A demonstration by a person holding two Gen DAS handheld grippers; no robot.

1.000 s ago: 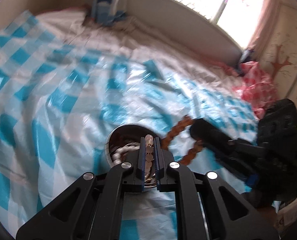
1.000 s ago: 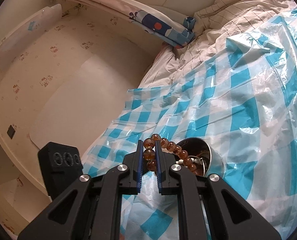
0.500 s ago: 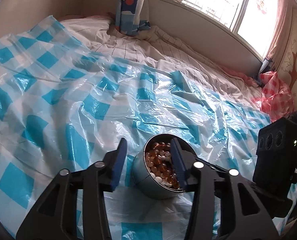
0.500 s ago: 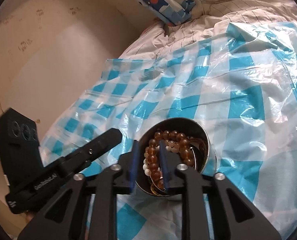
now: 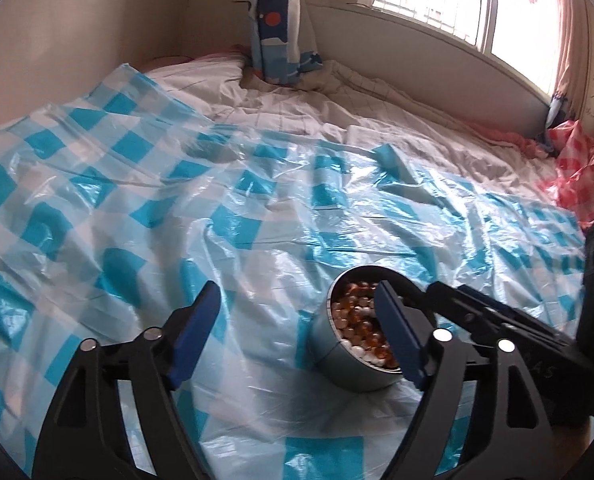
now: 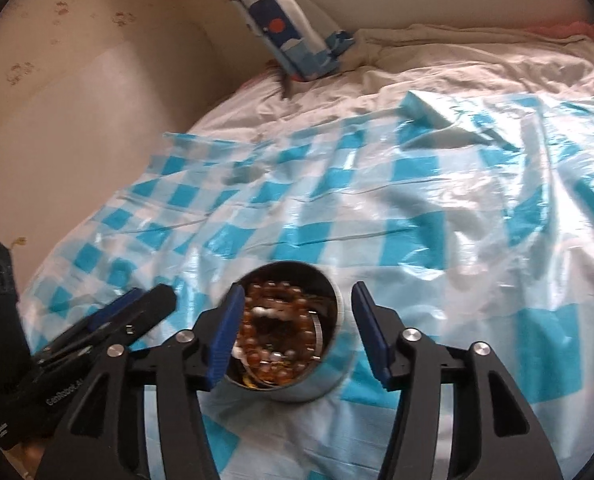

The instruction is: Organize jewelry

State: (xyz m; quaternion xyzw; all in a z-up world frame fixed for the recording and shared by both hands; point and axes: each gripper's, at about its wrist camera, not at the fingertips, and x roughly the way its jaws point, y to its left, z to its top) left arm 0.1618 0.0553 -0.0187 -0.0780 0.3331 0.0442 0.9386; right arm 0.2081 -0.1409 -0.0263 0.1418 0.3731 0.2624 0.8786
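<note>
A round metal tin (image 5: 351,364) is being seen standing upright on a blue-and-white checked plastic sheet (image 5: 145,208) that is being spread over a bed. Amber beads (image 6: 281,344) and a few white beads (image 5: 359,350) are lying inside the tin, filling much of it.

The left gripper (image 5: 297,336) is being held just beside the tin, its jaws having just been opening and now standing wide apart; nothing is being gripped, and bare sheet is showing between the pads. One blue pad (image 5: 395,332) is being seen in front of the tin's rim.

The right gripper (image 6: 295,334) is being held over the tin from the near side, its jaws also having just been opening; they are parted and the beads are not being pinched, though the tin is being seen between them.

Well beyond the tin, a patterned curtain (image 5: 275,20) is hanging down onto a white bed sheet (image 5: 337,112).
</note>
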